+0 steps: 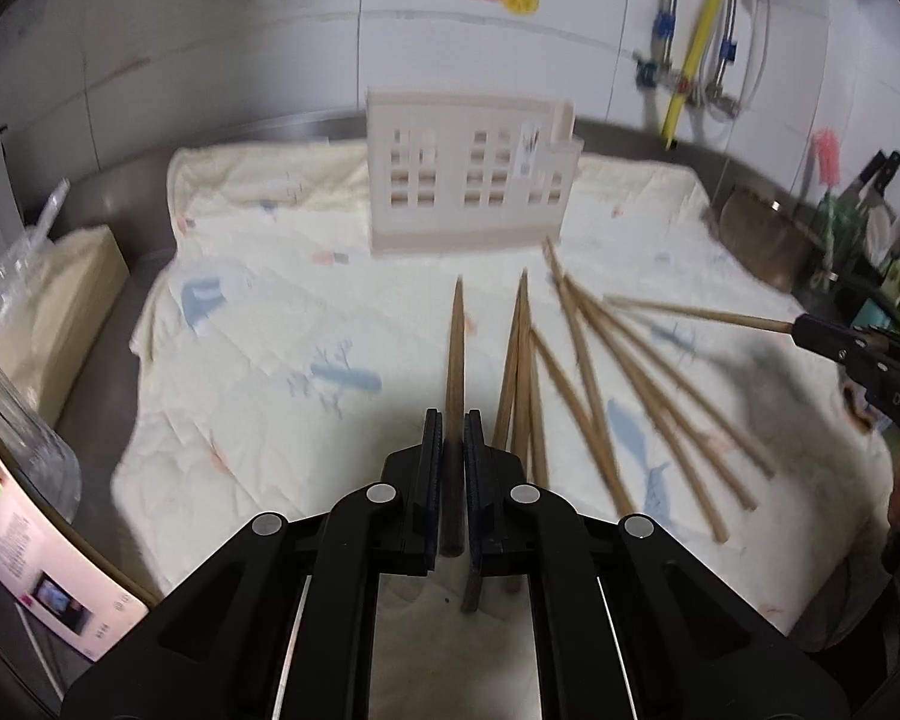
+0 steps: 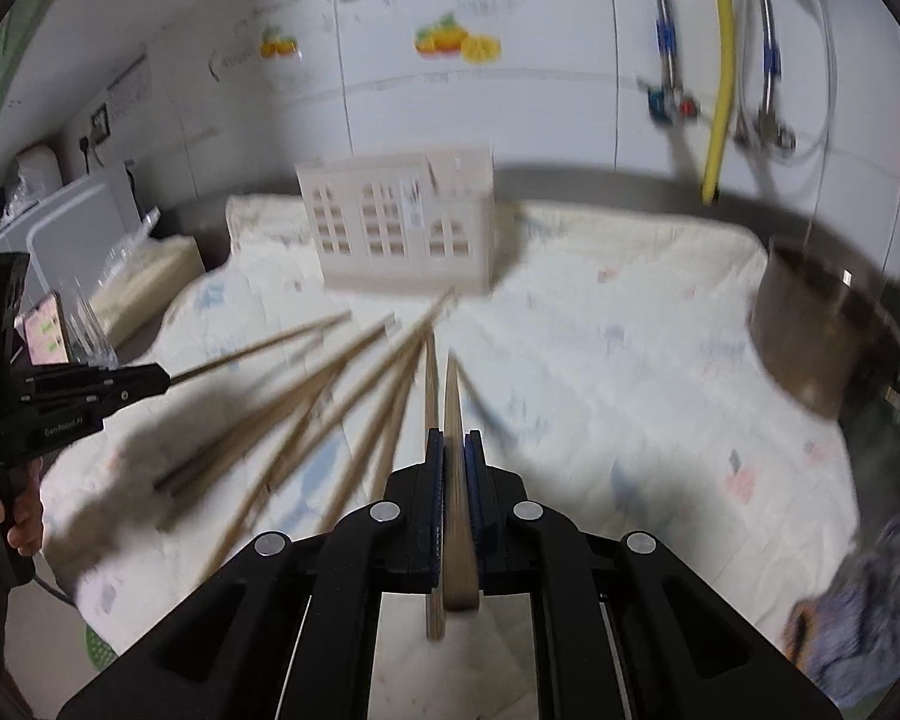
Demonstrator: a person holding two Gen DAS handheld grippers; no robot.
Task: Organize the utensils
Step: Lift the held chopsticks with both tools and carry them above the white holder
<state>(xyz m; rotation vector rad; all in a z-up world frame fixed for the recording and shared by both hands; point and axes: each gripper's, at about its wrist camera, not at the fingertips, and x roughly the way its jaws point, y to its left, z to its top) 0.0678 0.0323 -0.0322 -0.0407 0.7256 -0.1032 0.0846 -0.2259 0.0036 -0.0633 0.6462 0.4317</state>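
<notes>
My left gripper (image 1: 453, 420) is shut on a wooden chopstick (image 1: 453, 360) that points toward the beige utensil holder (image 1: 468, 180) with window cut-outs. Several loose chopsticks (image 1: 618, 396) lie fanned on the pale cloth (image 1: 258, 360) to its right. My right gripper (image 2: 455, 438) is shut on another chopstick (image 2: 455, 420), lifted above the cloth. It shows at the right edge of the left wrist view (image 1: 798, 327), holding its chopstick (image 1: 690, 312). The holder (image 2: 402, 228) stands ahead in the right wrist view, with the loose chopsticks (image 2: 330, 408) to the left. The left gripper (image 2: 165, 381) shows there too.
A steel pot (image 2: 822, 336) stands at the right of the cloth. A clear bag and a beige box (image 1: 60, 300) sit at the left edge. Pipes and a yellow hose (image 1: 702, 42) hang on the tiled wall behind. A dark crumpled cloth (image 2: 870, 612) lies at the near right.
</notes>
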